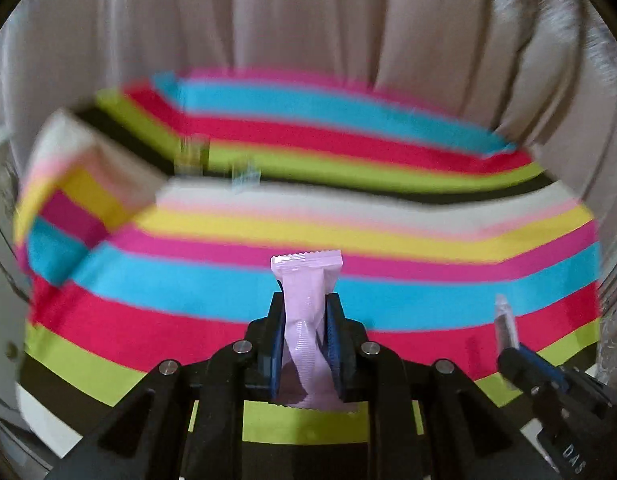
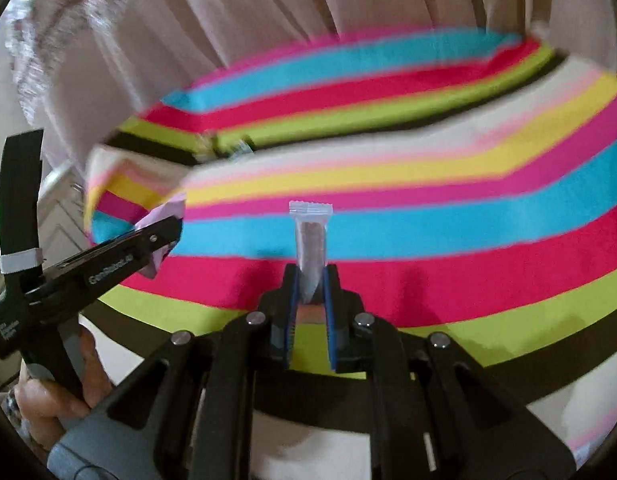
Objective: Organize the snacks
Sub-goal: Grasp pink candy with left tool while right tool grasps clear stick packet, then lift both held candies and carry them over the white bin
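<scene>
My left gripper (image 1: 306, 304) is shut on a lilac snack packet (image 1: 306, 280), which stands upright between the blue pads above the striped cloth. My right gripper (image 2: 311, 276) is shut on a clear-wrapped brown snack bar (image 2: 311, 240), also held upright. The right gripper with its clear packet (image 1: 506, 320) shows at the lower right of the left wrist view. The left gripper with the lilac packet (image 2: 164, 212) shows at the left of the right wrist view.
A brightly striped cloth (image 1: 348, 288) covers the surface. A striped box (image 1: 88, 176) stands at the left, its inside hidden. Small blurred packets (image 1: 194, 154) lie at the back. Beige curtains (image 1: 308, 20) hang behind. A hand (image 2: 60, 392) holds the left gripper's handle.
</scene>
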`<action>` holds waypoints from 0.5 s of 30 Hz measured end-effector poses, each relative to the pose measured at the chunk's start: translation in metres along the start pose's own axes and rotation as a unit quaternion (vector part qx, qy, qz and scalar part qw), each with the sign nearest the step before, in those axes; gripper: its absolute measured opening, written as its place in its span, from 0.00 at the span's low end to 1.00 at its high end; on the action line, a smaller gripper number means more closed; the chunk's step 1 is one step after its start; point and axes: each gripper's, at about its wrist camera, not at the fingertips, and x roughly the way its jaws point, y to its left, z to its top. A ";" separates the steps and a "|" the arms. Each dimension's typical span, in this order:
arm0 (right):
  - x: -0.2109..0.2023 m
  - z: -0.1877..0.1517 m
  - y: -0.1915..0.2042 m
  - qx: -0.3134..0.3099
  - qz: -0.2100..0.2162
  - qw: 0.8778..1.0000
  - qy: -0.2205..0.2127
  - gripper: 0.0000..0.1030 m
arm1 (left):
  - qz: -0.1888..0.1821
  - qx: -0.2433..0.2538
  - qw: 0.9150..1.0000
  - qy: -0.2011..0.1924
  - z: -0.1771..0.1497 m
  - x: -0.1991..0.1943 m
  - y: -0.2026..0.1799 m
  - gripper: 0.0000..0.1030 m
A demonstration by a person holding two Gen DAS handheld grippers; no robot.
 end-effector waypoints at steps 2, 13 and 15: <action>-0.030 0.007 0.017 -0.018 -0.001 0.999 -0.041 0.15 | -0.002 0.014 0.999 -0.043 0.011 -0.040 -0.005 0.19; -0.200 0.023 0.093 -0.080 -0.019 0.960 -0.269 0.15 | -0.021 0.055 0.972 -0.227 0.029 -0.201 -0.023 0.20; -0.221 0.020 0.095 -0.085 -0.021 0.955 -0.284 0.15 | -0.024 0.058 0.967 -0.246 0.027 -0.224 -0.025 0.20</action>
